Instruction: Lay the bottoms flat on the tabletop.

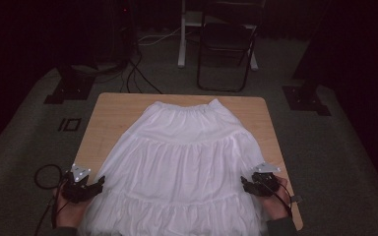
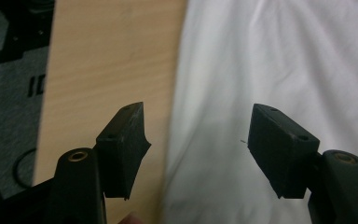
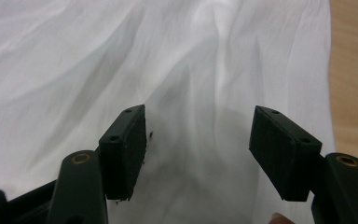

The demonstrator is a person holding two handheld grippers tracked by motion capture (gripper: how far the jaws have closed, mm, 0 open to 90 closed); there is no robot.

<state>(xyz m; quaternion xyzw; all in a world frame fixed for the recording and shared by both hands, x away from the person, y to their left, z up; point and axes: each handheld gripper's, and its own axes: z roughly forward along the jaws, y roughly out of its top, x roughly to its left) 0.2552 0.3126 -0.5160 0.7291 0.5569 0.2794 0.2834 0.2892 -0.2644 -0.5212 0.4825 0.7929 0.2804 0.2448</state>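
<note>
A white tiered skirt [image 1: 182, 162] lies spread flat on the wooden table [image 1: 108, 110], waistband at the far end, hem at the near edge. My left gripper [image 1: 98, 184] hovers at the skirt's left edge near the hem, jaws wide apart. In the left gripper view its jaws straddle the border between bare wood [image 2: 112, 56] and the skirt [image 2: 270, 60], gripping nothing. My right gripper [image 1: 244, 183] stands at the skirt's right edge, also open. In the right gripper view its jaws hang above the skirt [image 3: 121, 60], which is rumpled there, with nothing pinched.
A dark folding chair [image 1: 225, 49] and a white stand leg [image 1: 181, 39] stand on the grey carpet beyond the table. Cables [image 1: 138, 73] trail on the floor at the far left. A strip of bare wood [image 3: 354, 70] lies just past the skirt's right edge.
</note>
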